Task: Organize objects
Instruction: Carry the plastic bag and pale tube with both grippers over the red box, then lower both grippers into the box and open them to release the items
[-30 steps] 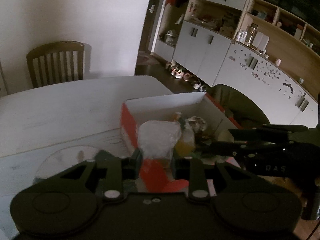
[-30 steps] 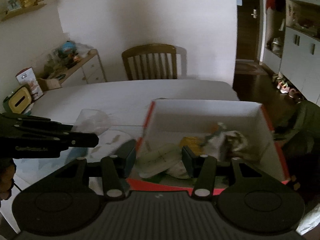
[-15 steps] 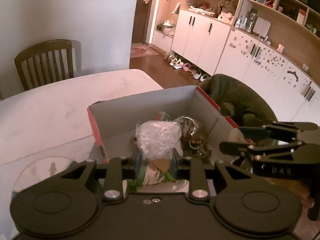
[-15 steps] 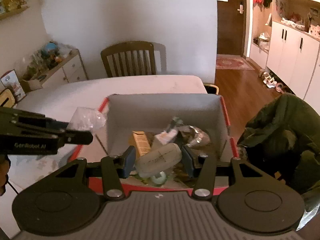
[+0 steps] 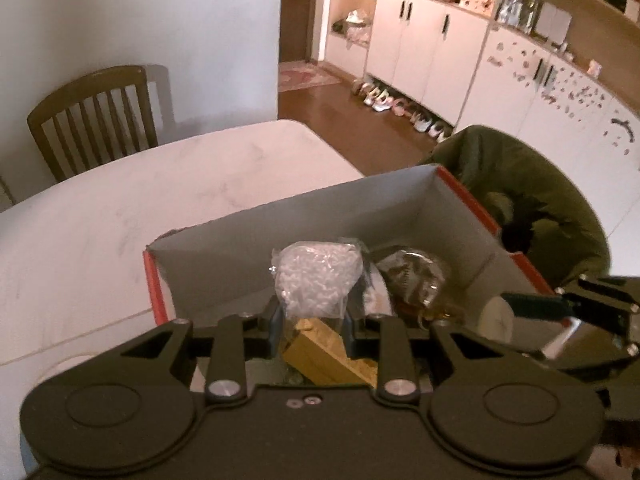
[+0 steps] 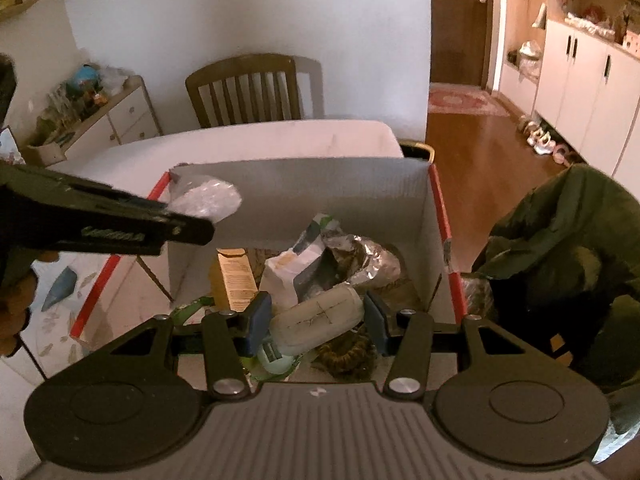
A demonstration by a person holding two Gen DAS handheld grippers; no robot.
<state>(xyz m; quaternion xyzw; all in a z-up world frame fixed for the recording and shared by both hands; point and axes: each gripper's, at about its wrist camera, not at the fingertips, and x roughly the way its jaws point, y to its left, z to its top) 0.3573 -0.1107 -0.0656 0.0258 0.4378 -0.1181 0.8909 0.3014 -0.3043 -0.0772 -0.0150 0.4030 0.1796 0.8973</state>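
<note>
Crinkled clear plastic fills the jaws of the left gripper [image 5: 310,326]: they are clenched on the lower end of a small bag of white beads [image 5: 316,280], which stands up above the fingertips. Beside it, the right gripper [image 6: 316,322] grasps a pale cylindrical tube [image 6: 318,318] lying crosswise between its blue pads, with a mint-green cap showing just below.

Both loads now hang over the open inside of the red-edged cardboard box [image 6: 304,188]. A second ago the left gripper was short of the box's near wall, over the table; it has since been carried forward and slightly down, and the right one has advanced and sunk the same way. Neither grip has changed in that time.

Directly beneath the grippers lie things already collected: a yellow carton [image 6: 234,276], a white pouch [image 6: 288,276] and a crumpled foil bag [image 6: 368,260]. Beyond the box's far wall stretches the white table [image 5: 160,200], then a wooden chair [image 6: 244,88].

Judging by this, the carry is essentially finished; what remains is probably to let both items go into the box.
</note>
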